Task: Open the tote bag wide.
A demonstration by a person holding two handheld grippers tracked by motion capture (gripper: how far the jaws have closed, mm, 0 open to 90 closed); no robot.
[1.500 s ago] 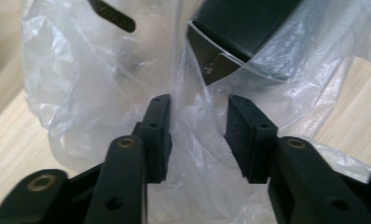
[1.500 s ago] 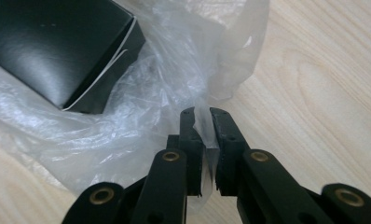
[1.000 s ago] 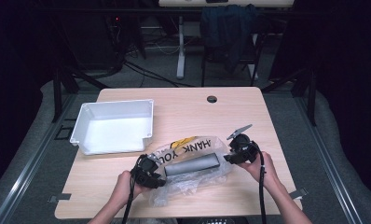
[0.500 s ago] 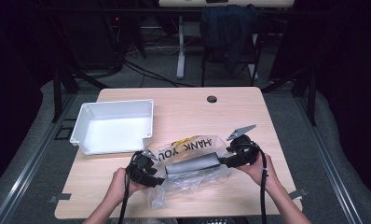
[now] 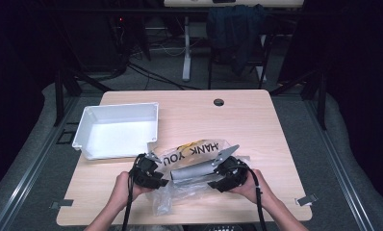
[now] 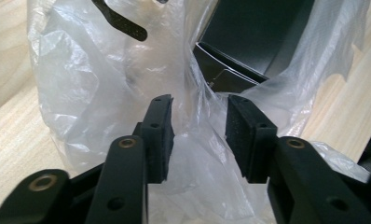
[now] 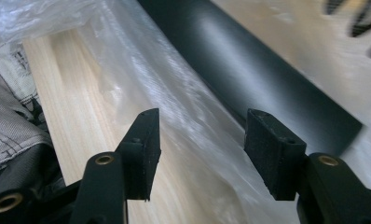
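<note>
A clear plastic bag [image 5: 195, 150] printed with black "THANK YOU" letters lies near the table's front edge, with a long dark grey box [image 5: 192, 172] inside it. My left gripper [image 5: 158, 178] is at the bag's left end. In the left gripper view it [image 6: 200, 135] stands open, with a fold of the bag's film [image 6: 104, 84] running between the jaws and the box's end [image 6: 249, 42] just beyond. My right gripper [image 5: 216, 179] is at the box's right end. It [image 7: 200, 149] is open over the film [image 7: 165, 93], beside the box [image 7: 249, 74].
A white rectangular tray [image 5: 86, 130] sits at the table's left, behind the left hand. A round cable hole [image 5: 219, 102] is near the far edge. Bare wood [image 5: 257, 130] lies right of and behind the bag. The person's trouser fabric [image 7: 11, 107] is at the table's near edge.
Both grippers have closed in on the bag: the right one slid left to the box's right end, the left one edged right into the bag's left end.
</note>
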